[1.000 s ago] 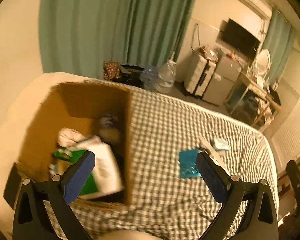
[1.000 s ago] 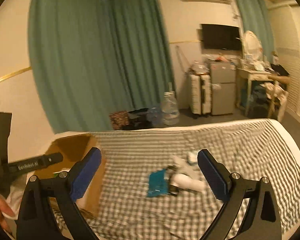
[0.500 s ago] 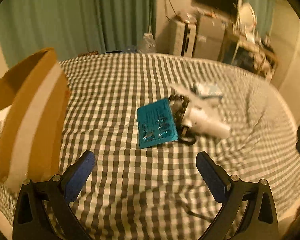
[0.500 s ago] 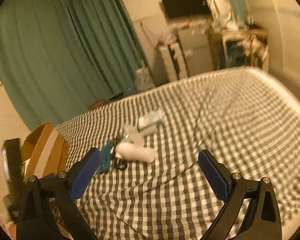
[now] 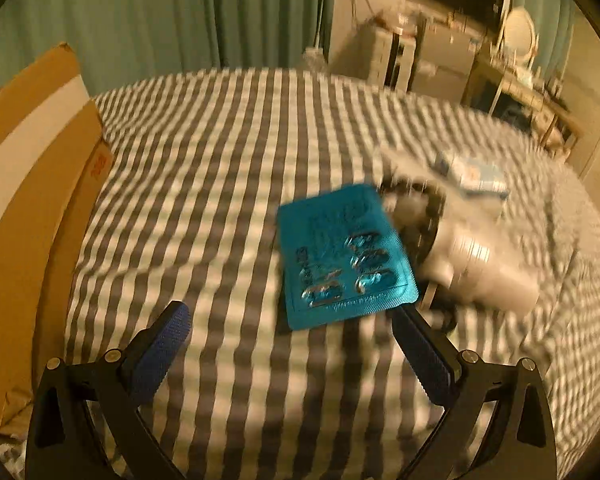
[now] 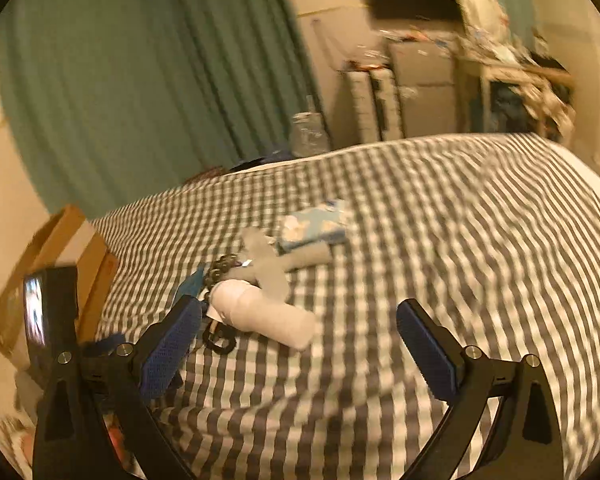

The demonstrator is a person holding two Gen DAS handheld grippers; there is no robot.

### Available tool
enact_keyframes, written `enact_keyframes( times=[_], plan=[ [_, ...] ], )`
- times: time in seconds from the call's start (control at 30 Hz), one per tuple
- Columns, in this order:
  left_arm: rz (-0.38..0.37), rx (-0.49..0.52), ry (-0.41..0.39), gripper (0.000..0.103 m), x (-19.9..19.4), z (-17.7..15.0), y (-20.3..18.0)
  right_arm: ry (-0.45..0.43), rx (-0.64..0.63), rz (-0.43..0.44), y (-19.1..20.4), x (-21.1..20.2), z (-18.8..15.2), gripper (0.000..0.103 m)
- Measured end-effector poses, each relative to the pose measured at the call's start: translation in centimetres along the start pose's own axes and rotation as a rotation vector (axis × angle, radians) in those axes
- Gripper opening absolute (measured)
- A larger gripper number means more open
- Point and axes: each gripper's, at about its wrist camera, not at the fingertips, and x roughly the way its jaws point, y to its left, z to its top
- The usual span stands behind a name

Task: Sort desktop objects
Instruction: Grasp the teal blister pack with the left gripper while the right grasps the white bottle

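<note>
A teal blister pack (image 5: 342,258) lies flat on the checked bedcover, just ahead of my open left gripper (image 5: 290,318). Right of it lie a white bottle (image 5: 488,264), a dark bead bracelet (image 5: 432,216) and a small pale blue packet (image 5: 476,174). In the right wrist view the same white bottle (image 6: 264,316), a grey cross-shaped thing (image 6: 272,264), the bead bracelet (image 6: 220,266) and the pale blue packet (image 6: 314,226) lie ahead and left of my open right gripper (image 6: 300,316). Nothing sits between either pair of fingers.
A cardboard box (image 5: 28,184) stands at the bed's left edge, also seen as a cardboard box (image 6: 60,256) in the right wrist view. The left gripper's body with a small screen (image 6: 46,312) sits at the lower left. Green curtains (image 6: 140,80), suitcases and a desk stand beyond the bed.
The left gripper swung away from the cardboard box and came down close to the teal blister pack. The right gripper dropped lower over the bed toward the white bottle. Both stayed open.
</note>
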Motion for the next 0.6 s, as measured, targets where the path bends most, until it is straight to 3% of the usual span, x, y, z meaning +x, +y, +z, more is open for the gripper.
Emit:
enact_keyframes(
  times=[0.17,0.3,0.43,0.5,0.53,0.6],
  plan=[
    [-0.077,-0.044,-0.030,0.103,0.5,1.1,0.3,0.061,0.040,0.118,-0.7,3.2,0.1,0.098],
    [-0.103,-0.024,-0.050,0.103,1.6,1.9,0.1,0.095,0.023,0.134,-1.1,5.5,0.3,0.098],
    [-0.133,-0.054,-0.007,0.103,4.1,2.5,0.8,0.137,0.049,0.161,-1.5,7.2,0.2,0.096],
    [-0.138,-0.075,0.037,0.103,5.2,2.6,1.5,0.186,0.053,0.191,-1.4,8.2,-0.2,0.086],
    [-0.143,-0.074,0.033,0.102,5.2,2.6,1.6,0.219,0.053,0.211,-1.3,8.7,-0.6,0.075],
    [-0.150,-0.073,0.021,0.098,4.7,2.6,1.8,0.242,0.038,0.220,-0.8,8.8,-1.1,0.071]
  ],
)
